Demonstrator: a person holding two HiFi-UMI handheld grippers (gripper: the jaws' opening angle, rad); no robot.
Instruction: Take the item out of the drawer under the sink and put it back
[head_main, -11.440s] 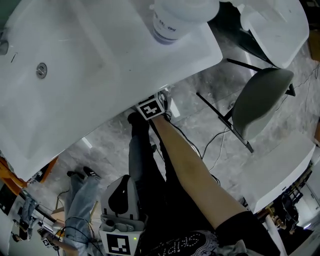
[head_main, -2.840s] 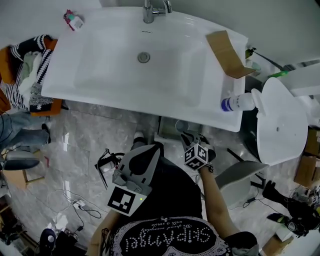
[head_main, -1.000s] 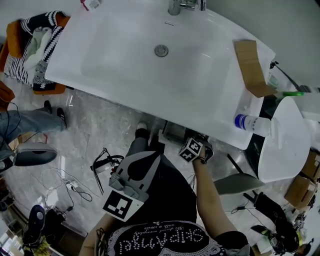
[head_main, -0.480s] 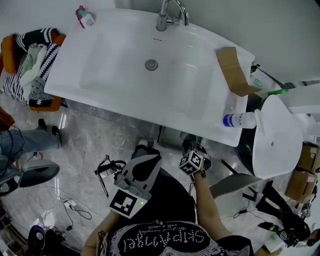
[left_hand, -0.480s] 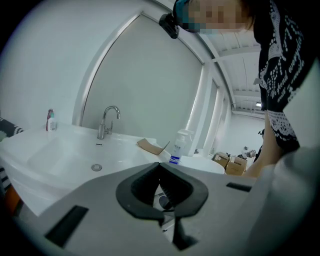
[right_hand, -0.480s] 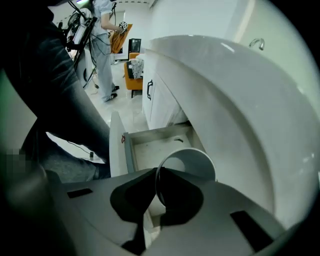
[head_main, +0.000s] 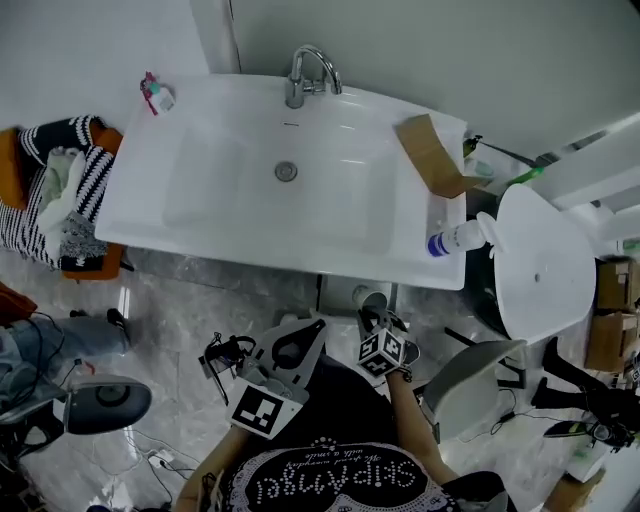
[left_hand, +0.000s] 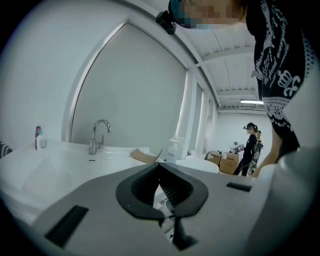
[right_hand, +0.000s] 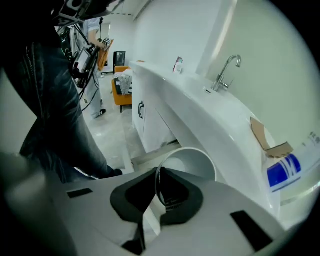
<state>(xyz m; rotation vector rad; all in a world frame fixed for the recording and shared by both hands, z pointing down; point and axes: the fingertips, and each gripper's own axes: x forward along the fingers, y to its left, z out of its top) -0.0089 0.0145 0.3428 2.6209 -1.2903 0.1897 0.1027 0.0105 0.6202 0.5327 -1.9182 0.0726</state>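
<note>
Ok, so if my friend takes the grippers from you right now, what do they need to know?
Left gripper: jaws together, empty, held low before the sink.
Right gripper: jaws shut on the rim of the white cup, held just below the sink's front edge.
Done: the cup is out.
Left: put it back in the drawer under the sink; the drawer itself is hard to make out here.

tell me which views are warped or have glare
Head view: sharp, evenly lit, a gleam on the floor. Left gripper view: fisheye, black corners, wall lines bowed. Right gripper view: sink edge bowed too, dark clothing at left lacks detail.
</note>
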